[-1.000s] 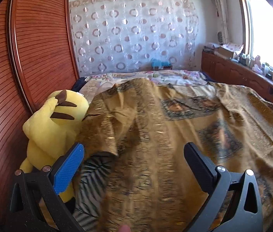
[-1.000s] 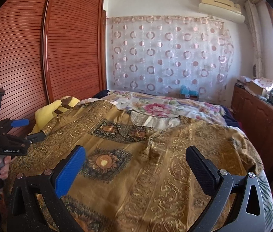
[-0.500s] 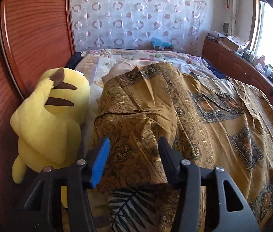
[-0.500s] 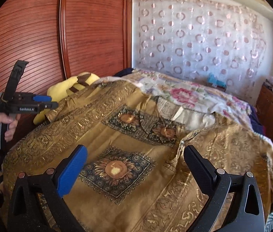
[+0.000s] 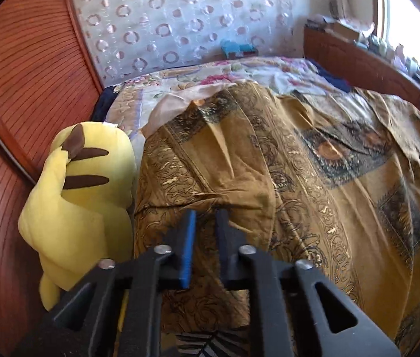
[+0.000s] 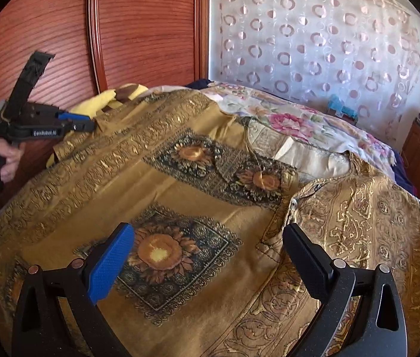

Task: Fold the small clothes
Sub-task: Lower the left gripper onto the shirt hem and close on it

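Bed (image 5: 180,83) draped with gold garment (image 5: 314,208), left hand-held gripper (image 5: 205,223) closing on its edge, right hand-held gripper (image 6: 210,250) spread above

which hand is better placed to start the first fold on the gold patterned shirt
Left. The left tool is closing at the shirt's sleeve edge beside the yellow plush toy, with fabric between its jaws. The right tool hangs open above the sunflower print, far from any edge.

The right gripper (image 6: 207,255) hangs with its fingers (image 6: 110,263) spread wide over a gold patterned garment (image 6: 180,184) lying across the bed (image 6: 314,125). Far left, a hand (image 6: 1,157) holds the left gripper (image 6: 83,123) at the garment's edge, its jaws closing beside a yellow plush toy (image 6: 102,101).
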The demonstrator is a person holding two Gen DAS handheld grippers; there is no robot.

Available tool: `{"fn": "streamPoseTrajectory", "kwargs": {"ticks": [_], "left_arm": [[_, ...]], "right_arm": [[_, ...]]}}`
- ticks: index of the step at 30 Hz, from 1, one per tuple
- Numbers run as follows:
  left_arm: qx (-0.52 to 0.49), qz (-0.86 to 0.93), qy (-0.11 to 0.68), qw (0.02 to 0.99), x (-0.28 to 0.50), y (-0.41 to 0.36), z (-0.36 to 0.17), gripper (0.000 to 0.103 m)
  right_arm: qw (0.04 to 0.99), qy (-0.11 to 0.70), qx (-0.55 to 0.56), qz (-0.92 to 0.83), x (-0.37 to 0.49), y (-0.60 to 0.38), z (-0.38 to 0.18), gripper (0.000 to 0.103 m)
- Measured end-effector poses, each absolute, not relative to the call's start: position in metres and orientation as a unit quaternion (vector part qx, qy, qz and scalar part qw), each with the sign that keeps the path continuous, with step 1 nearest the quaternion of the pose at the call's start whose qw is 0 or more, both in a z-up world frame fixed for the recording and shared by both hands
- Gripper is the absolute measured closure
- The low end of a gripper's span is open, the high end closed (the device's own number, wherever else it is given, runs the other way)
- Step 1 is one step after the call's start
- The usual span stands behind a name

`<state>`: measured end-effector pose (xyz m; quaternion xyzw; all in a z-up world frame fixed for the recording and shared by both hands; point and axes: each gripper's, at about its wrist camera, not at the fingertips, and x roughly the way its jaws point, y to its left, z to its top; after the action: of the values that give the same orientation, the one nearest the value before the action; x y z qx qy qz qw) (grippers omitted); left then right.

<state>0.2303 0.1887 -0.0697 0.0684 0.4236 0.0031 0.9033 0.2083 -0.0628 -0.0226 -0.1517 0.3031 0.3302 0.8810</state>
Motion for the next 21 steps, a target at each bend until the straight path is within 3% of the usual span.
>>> {"fn": "streamPoseTrajectory", "kwargs": {"ticks": [7,15,16,17,18,19,21], "left_arm": [[0.109,0.005,0.408,0.906,0.229,0.174,-0.051,0.102],[0.124,0.000,0.391,0.912,0.235,0.170,-0.031,0.101],[0.124,-0.005,0.396,0.910,0.236,0.171,-0.033,0.092],[0.124,-0.011,0.402,0.907,0.237,0.173,-0.036,0.071],[0.122,-0.015,0.406,0.905,0.238,0.172,-0.039,0.062],[0.118,-0.020,0.411,0.904,0.239,0.173,-0.042,0.054],[0.113,-0.026,0.431,0.895,0.243,0.175,-0.054,0.053]], "right_arm": [[0.882,0.302,-0.143,0.332,0.212,-0.054,-0.022,0.003],[0.883,0.301,-0.140,0.332,0.213,-0.055,-0.027,0.003],[0.883,0.301,-0.139,0.332,0.213,-0.055,-0.027,0.003],[0.883,0.301,-0.139,0.332,0.213,-0.055,-0.027,0.003],[0.883,0.301,-0.138,0.333,0.213,-0.055,-0.027,0.003],[0.883,0.301,-0.138,0.333,0.214,-0.055,-0.028,0.003],[0.883,0.301,-0.138,0.332,0.213,-0.055,-0.028,0.003]]}}
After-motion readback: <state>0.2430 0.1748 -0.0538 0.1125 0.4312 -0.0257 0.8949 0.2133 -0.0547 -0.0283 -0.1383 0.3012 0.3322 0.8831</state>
